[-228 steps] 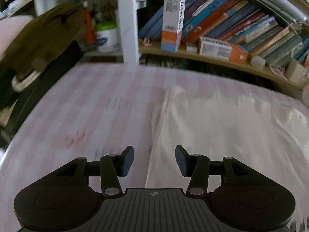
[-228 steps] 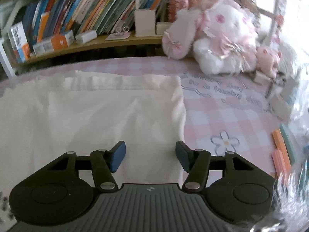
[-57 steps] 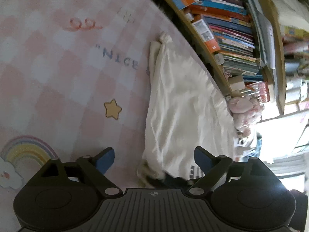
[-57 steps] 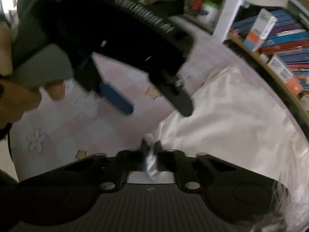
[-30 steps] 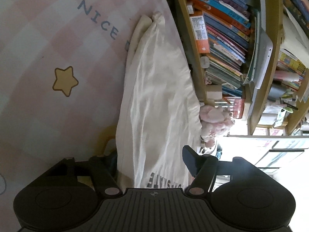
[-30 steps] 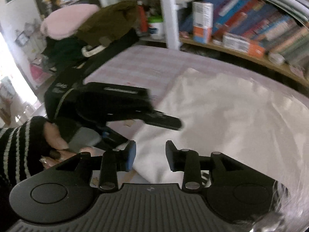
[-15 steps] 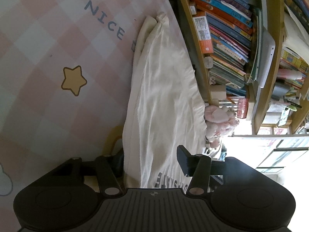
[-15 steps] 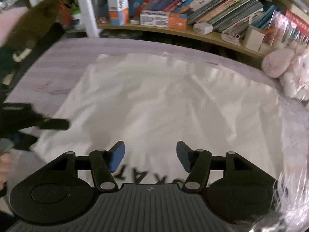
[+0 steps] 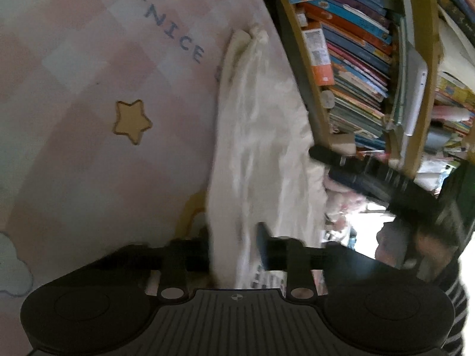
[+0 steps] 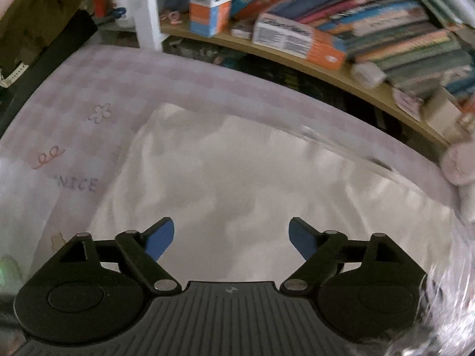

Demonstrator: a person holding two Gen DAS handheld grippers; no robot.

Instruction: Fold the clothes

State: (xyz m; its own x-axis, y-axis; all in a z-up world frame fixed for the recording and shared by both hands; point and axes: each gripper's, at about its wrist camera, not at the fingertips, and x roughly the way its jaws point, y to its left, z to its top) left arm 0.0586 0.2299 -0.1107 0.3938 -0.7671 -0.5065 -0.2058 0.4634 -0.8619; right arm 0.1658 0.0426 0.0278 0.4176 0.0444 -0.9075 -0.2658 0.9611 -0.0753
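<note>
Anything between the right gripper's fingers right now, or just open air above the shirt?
Nothing is gripped. In the right wrist view the right gripper has its jaws opening, with only the white shirt lying flat behind the gap; the blue pads touch no fabric.

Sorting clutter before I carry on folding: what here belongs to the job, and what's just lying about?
Job:
- white garment
- left tongs, closing on its edge
- right tongs, opening, nothing between

Lying about:
- books
- orange-and-white box
- pink plush toy

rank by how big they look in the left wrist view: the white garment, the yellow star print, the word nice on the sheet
1. white garment, by far the largest
2. word NICE
3. yellow star print
The last two look close in size, and fisheye distortion makes their order unsure.
</note>
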